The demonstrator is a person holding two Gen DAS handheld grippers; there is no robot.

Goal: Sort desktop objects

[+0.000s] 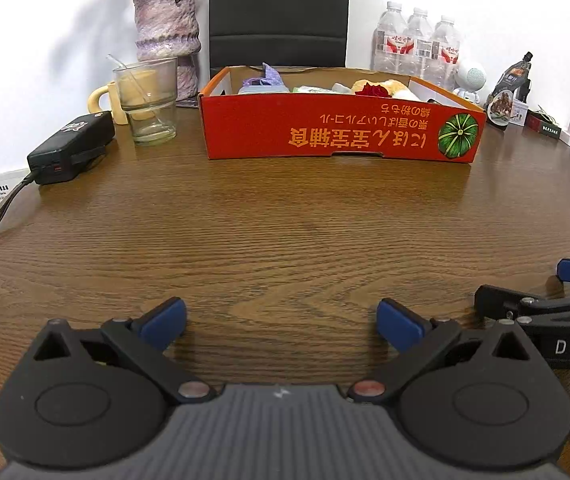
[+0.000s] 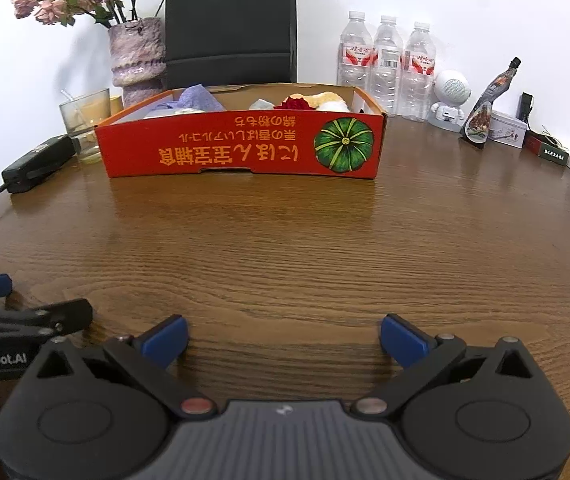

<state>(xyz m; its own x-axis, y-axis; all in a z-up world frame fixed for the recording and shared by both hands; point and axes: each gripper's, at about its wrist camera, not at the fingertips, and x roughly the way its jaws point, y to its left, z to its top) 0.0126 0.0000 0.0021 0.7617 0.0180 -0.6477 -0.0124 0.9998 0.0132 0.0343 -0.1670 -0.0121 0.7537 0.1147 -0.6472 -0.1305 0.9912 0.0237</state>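
A red cardboard box [image 1: 337, 132] with a green pumpkin picture stands at the far side of the brown wooden table [image 1: 265, 232]; it also shows in the right wrist view [image 2: 241, 146]. Inside it lie a red rose [image 1: 373, 91], a purple item [image 1: 271, 76], and pale soft items. My left gripper [image 1: 281, 326] is open and empty, low over the table's near part. My right gripper [image 2: 283, 340] is open and empty beside it; its side shows at the right edge of the left wrist view [image 1: 541, 304].
A glass cup [image 1: 147, 100] and a black power adapter [image 1: 71, 148] with cable stand at the left. A purple vase [image 1: 167, 36] with dried roses, a black chair back [image 1: 279, 12], three water bottles [image 1: 417, 44], a small white robot figure [image 2: 451, 100] and small packets [image 2: 505, 124] line the back.
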